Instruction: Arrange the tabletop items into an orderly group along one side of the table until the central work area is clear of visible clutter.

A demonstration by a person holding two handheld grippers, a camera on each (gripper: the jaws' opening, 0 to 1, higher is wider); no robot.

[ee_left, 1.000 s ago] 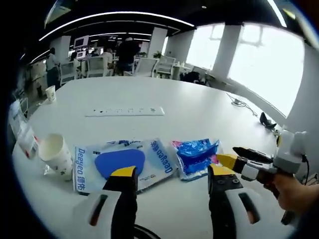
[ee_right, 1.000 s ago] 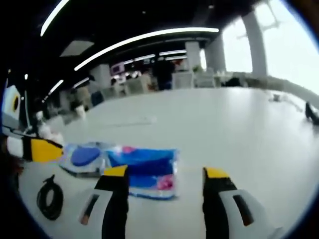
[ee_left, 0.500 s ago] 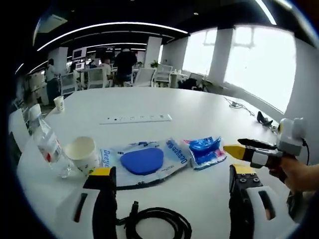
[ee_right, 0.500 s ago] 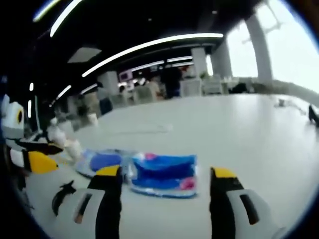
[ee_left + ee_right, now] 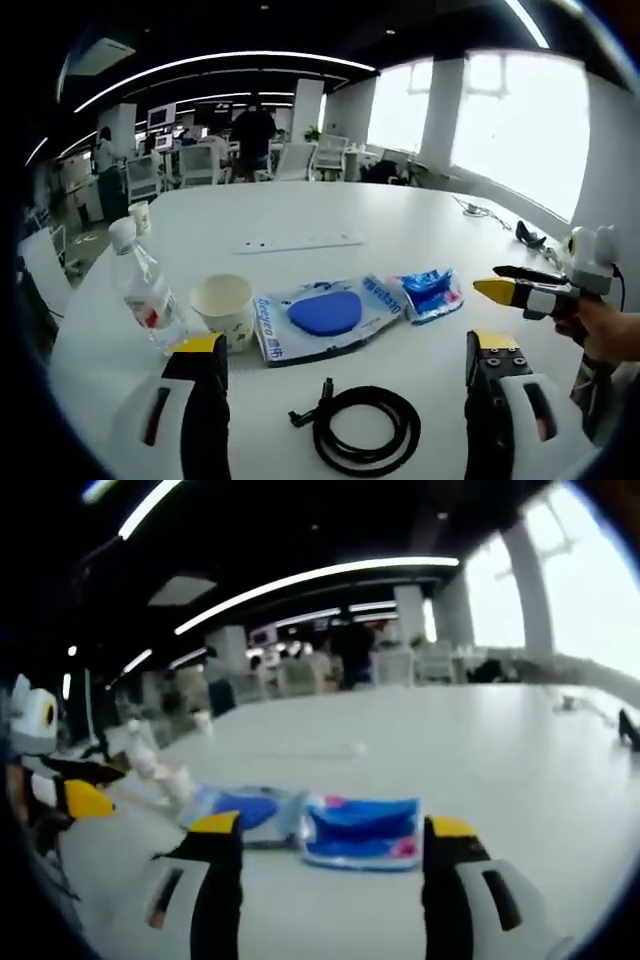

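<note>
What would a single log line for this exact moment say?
left gripper: open, empty | right gripper: open, empty | table: water bottle, paper cup, white pouch, blue packet, black cable

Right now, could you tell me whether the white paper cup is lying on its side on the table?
No, the white paper cup stands upright with its mouth open upward, beside the clear plastic bottle.

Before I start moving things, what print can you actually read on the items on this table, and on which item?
"Deeyeo": partly legible along the left edge of the white and blue packet, left gripper view.
Water bottle: red label, too small to read.
Small blue packet: print too small; blurred in the right gripper view.
Paper cup: no print visible.
</note>
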